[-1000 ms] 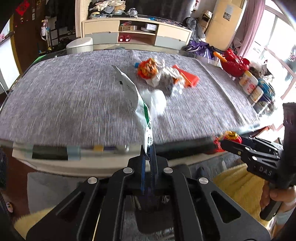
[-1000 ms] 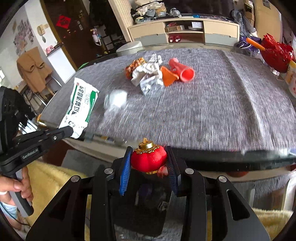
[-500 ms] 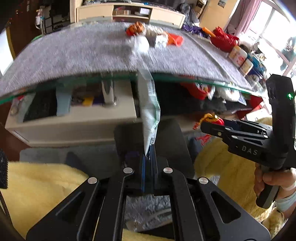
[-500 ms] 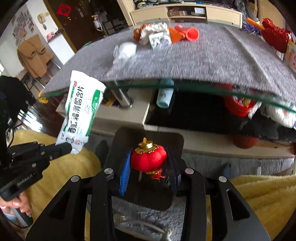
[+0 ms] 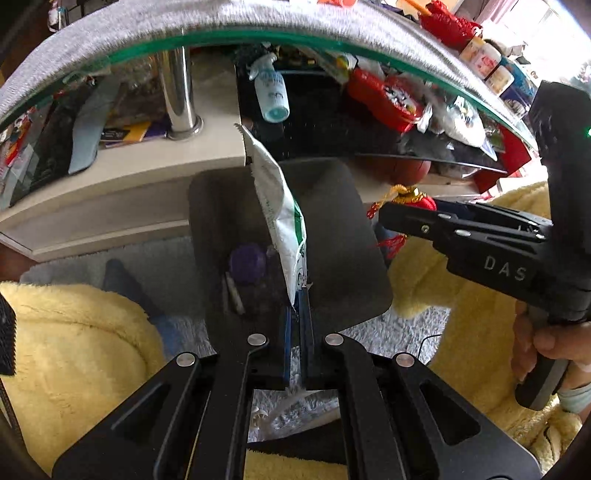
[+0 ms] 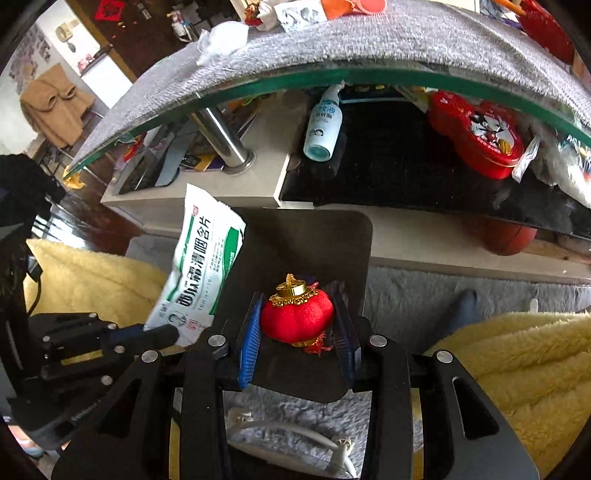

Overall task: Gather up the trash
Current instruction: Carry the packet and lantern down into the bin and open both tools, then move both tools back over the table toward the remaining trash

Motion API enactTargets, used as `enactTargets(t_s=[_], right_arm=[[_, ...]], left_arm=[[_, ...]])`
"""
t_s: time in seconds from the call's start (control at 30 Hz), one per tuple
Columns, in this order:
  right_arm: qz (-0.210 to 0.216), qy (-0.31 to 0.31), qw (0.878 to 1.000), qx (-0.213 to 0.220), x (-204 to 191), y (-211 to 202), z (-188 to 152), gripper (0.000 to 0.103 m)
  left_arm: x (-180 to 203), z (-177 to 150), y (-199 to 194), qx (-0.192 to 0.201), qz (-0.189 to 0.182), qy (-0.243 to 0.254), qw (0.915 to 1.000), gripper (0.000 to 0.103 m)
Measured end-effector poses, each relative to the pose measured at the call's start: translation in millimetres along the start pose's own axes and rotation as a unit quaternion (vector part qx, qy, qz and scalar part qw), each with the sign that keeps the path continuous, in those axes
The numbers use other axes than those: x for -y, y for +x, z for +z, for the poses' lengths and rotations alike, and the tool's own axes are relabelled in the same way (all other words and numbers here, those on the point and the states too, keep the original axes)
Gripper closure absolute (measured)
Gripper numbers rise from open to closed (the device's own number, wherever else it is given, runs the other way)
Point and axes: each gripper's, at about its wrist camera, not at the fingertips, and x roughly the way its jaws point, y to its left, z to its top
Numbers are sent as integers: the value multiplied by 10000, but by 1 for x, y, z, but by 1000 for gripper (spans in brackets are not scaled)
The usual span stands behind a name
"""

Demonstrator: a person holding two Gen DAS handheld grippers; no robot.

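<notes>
My left gripper [image 5: 298,295] is shut on a white and green packet [image 5: 280,206], held edge-on over the dark bin [image 5: 343,258] on the floor. The packet also shows in the right wrist view [image 6: 203,266], with the left gripper [image 6: 162,334] below it. My right gripper [image 6: 297,314] is shut on a red lantern ornament [image 6: 297,314] with a gold cap, above the same bin [image 6: 332,243]. The ornament shows in the left wrist view [image 5: 410,197] at the bin's right rim. A purple item [image 5: 246,264] lies in the bin.
The glass table with a grey mat [image 6: 406,33] arches overhead, with more trash [image 6: 221,35] on it. Its lower shelf holds a spray bottle [image 6: 323,129], a red tin [image 6: 480,136] and clutter. Yellow fleece [image 5: 74,350] lies on both sides, and a grey rug [image 6: 406,295] on the floor.
Both grippers have dropped from table level to below the table edge and moved over the bin, each still holding its item.
</notes>
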Motion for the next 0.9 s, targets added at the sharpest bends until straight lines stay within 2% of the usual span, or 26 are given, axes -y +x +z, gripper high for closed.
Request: enactTargets(t_s=[0.17, 0.23, 0.33, 0.57, 0.73, 0.9], right_arm=[[86, 25, 9999, -56, -1, 6, 2, 65], [103, 41, 9999, -60, -1, 7, 3, 60], [58, 76, 9999, -29, 1, 6, 5, 47], [-18, 292, 9996, 20, 10, 1, 9, 42], [-64, 470, 9985, 271, 23, -17, 24, 40], [-158, 479, 9962, 707, 31, -47, 53, 40]], left_arm=[[-4, 2, 8, -93, 6, -51, 9999, 98], [-5, 3, 9, -99, 33, -84, 9999, 87], [-9, 4, 8, -83, 59, -138, 9999, 81], [-10, 6, 4, -38, 94, -126, 9999, 67], [-13, 16, -11, 171, 169, -104, 9997, 62], [-19, 37, -38, 541, 244, -129, 9982, 60]])
